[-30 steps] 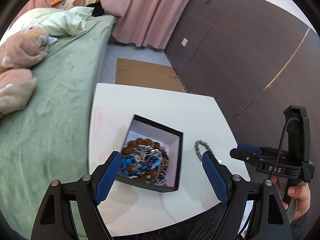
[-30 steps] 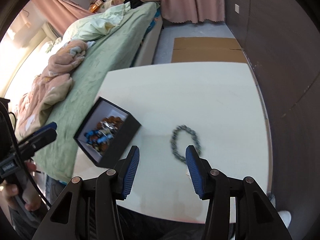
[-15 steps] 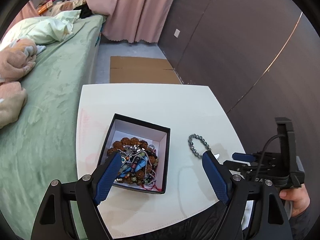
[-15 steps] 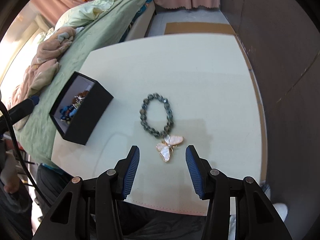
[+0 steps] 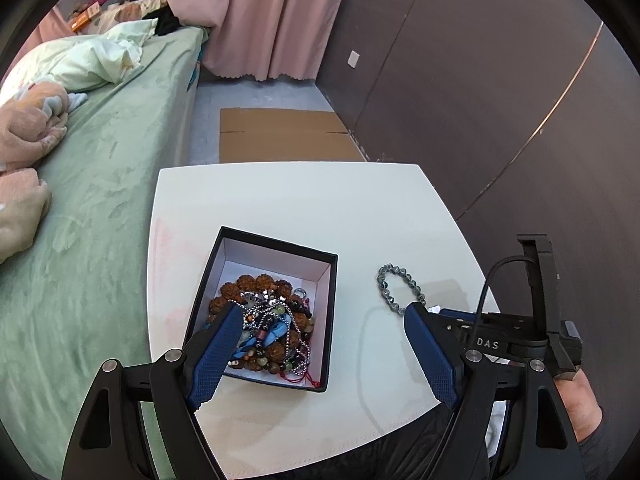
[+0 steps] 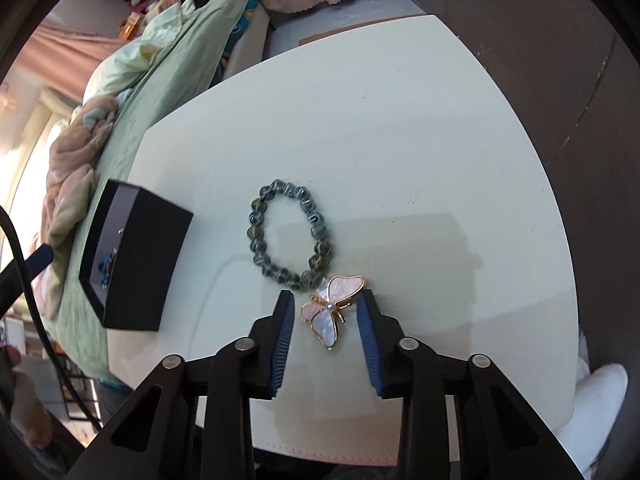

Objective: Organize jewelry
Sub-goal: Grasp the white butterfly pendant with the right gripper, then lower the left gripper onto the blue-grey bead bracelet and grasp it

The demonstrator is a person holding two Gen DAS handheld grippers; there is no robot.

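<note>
Careful: your right gripper (image 6: 326,310) fingers are apart around the butterfly (image 6: 330,309); squeeze crooked and it slips, dragging the bracelet (image 6: 286,232).

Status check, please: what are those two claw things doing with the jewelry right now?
Right gripper open, straddling butterfly brooch. Left gripper open above jewelry box. Bead bracelet touches the brooch.

White table (image 5: 304,208) with rounded corners. On it: open black box (image 5: 276,312), white inside, full of mixed beads and chains; grey-green bead bracelet (image 6: 286,236) to the right of the box, apart from it; pearly butterfly brooch (image 6: 332,308) with gold edge, touching the bracelet's near end, further from the box
</note>
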